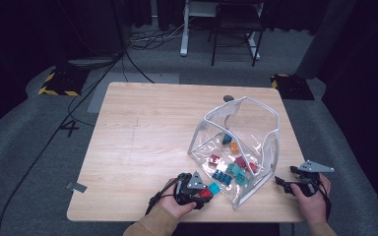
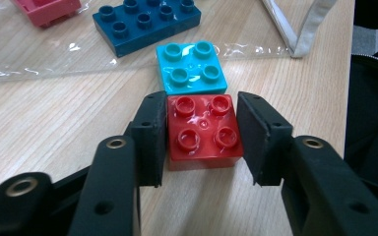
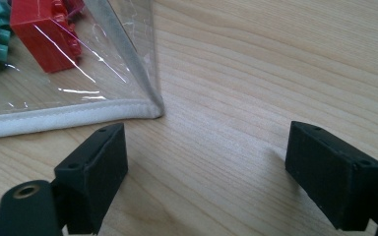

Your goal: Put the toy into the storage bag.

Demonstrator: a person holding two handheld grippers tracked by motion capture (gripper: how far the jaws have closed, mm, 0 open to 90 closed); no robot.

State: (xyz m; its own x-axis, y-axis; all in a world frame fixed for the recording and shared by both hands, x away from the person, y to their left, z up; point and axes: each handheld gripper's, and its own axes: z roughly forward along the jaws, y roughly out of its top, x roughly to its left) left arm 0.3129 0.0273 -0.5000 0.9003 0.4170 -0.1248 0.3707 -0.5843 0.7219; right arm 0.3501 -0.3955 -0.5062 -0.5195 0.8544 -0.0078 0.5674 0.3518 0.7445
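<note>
A red four-stud brick (image 2: 204, 130) lies on the wooden table (image 1: 142, 128) near its front edge, and my left gripper (image 2: 204, 140) is shut on it, a black pad against each side. In the high view the red brick (image 1: 205, 193) sits at the tip of my left gripper (image 1: 203, 195). A cyan four-stud brick (image 2: 192, 66) touches the red one on its far side, just outside the clear bag (image 1: 256, 110). My right gripper (image 3: 206, 162) stands open over bare wood beside the bag's white-edged corner (image 3: 54, 120), holding nothing. In the high view the right gripper (image 1: 288, 184) is at the table's right front edge.
Inside the clear bag lie several bricks, among them a dark blue eight-stud brick (image 2: 145, 22), a pink one (image 2: 47, 10) and a red one (image 3: 42, 32). The bag's opening faces the far side. A chair and cables are on the floor beyond the table.
</note>
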